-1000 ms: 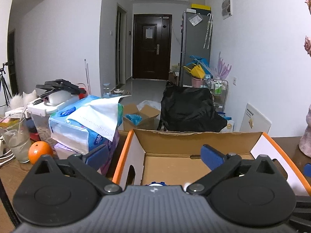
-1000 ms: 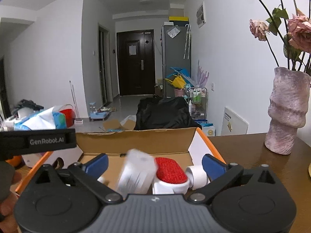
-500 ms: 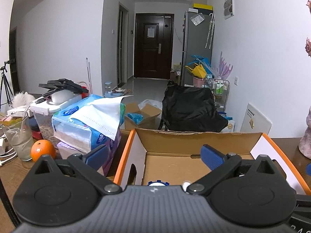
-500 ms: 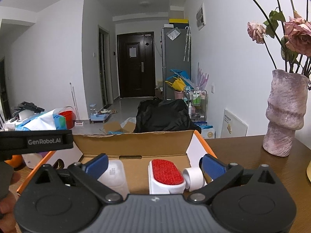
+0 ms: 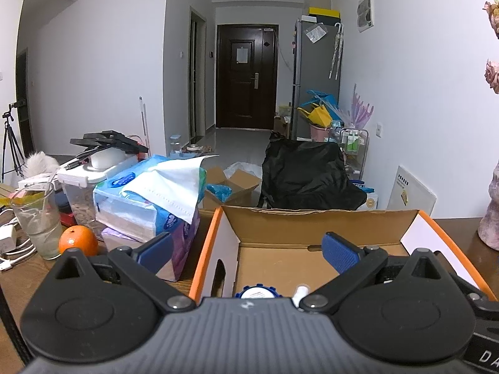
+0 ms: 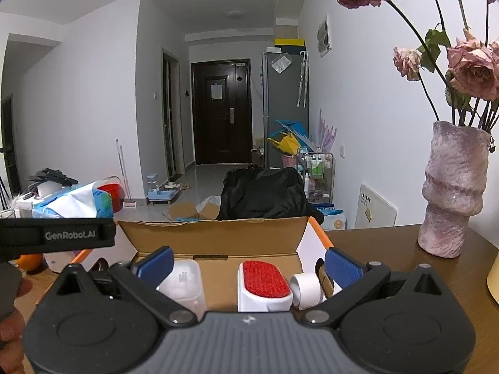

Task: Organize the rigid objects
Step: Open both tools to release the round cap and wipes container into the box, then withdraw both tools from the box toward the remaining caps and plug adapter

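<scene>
An open cardboard box with orange edges [image 5: 230,240] [image 6: 218,237] stands on the brown table. In the right wrist view it holds a white plastic container [image 6: 184,280], a white brush with a red pad [image 6: 265,277] and a white tape roll [image 6: 307,285]. The left wrist view shows a blue-rimmed white cap [image 5: 257,293] and a small white piece [image 5: 302,290] at the box's near end. My left gripper [image 5: 248,249] is open above the box's left wall, nothing between its fingers. My right gripper [image 6: 248,263] is open over the box, holding nothing.
Left of the box lie tissue packs [image 5: 146,199], an orange [image 5: 78,241], a glass [image 5: 39,221] and a clear tub [image 5: 84,193]. A pink vase with dried roses [image 6: 452,190] stands at the right. A hand [image 6: 9,327] and the other gripper's strap [image 6: 56,237] show at left.
The white container was falling from my right gripper one second ago; it now rests in the box at left. Both grippers have pulled back slightly.
</scene>
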`<state>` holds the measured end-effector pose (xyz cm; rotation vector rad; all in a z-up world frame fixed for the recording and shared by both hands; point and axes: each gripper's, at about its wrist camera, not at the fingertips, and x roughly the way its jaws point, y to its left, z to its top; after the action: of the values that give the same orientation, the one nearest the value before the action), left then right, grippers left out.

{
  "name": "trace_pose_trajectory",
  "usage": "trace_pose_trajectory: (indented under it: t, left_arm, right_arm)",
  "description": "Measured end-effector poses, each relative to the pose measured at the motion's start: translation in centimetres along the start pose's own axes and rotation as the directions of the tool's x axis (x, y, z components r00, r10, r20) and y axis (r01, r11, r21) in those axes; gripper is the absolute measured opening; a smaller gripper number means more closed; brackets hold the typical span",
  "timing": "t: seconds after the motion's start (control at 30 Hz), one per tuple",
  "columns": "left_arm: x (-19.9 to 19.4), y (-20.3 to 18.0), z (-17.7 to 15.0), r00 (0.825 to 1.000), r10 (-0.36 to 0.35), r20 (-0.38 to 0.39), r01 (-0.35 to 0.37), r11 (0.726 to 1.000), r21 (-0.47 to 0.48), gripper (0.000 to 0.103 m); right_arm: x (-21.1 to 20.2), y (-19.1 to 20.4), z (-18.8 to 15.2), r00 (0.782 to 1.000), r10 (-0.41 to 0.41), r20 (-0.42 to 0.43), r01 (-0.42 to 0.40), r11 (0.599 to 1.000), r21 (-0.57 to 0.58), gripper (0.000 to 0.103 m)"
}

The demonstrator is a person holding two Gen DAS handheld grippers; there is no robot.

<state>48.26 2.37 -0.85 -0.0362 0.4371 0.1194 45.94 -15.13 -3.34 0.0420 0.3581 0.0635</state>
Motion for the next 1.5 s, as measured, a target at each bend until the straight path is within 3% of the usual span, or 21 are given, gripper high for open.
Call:
trace_pose_trajectory:
  t: [0.6,1.5]
  left_arm:
    - [-2.2,1.3,-1.0,1.000,0.002,-0.001,-0.002,1.000,-0.006,0.103]
    - [-9.1,3.2,-4.3,1.000,0.000,-0.029,-0.001,1.000,-0.014,0.103]
  right_arm:
    - [-3.6,-0.3,-1.2,1.000,0.001,0.012,-0.001,1.000,-0.011,0.103]
    - [-10.0,0.4,-4.5,1.000,0.018,-0.021,-0.019,0.999,-0.048,0.103]
